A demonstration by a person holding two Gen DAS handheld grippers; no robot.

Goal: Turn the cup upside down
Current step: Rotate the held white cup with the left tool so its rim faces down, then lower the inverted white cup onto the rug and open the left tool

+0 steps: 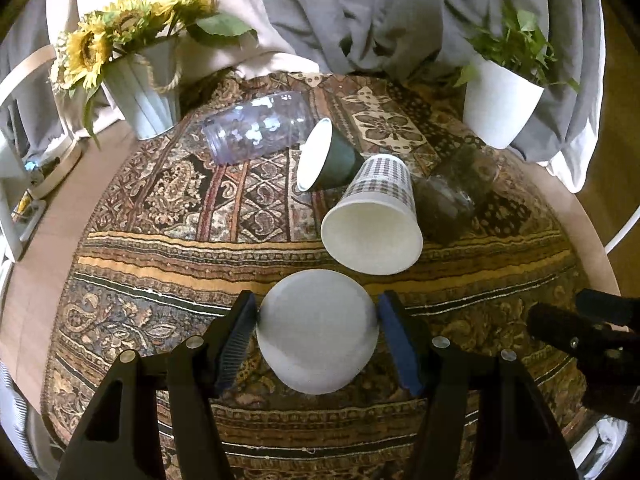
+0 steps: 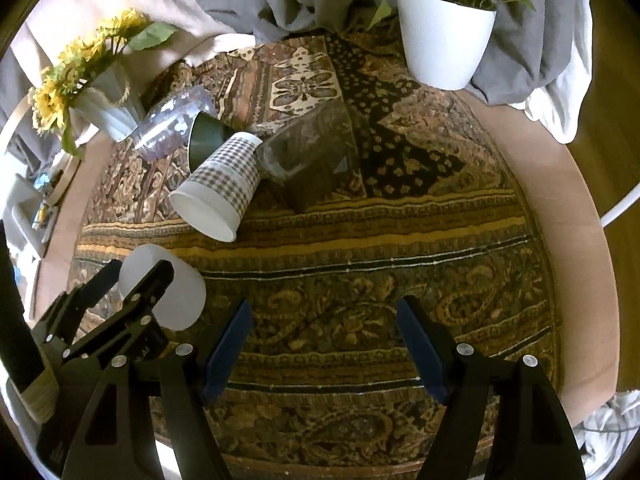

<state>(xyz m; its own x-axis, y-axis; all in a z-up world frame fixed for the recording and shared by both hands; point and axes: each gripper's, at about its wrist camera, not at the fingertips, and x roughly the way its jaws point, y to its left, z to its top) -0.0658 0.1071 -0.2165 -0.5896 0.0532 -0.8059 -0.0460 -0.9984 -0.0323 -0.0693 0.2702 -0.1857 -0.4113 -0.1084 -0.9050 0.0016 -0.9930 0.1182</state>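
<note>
cup: plain white paper cup [image 1: 317, 330] base-up on the patterned cloth [image 1: 168, 264] of the worktop | left gripper [image 1: 317, 320] jaws touching its sides; right gripper [image 2: 325, 344] jaws apart, empty | handling: likely light, thin-walled, crushable, so you squeeze gently mid-wall

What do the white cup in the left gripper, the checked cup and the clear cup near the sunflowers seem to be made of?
White cup: probably matte plastic or foam; smooth, dull, no print. It sits between the left gripper fingers.
Checked cup: likely paper; printed plaid outside, plain white inside, rolled rim.
Clear cup: apparently thin glossy plastic; see-through, purplish tint, bright reflections.
</note>
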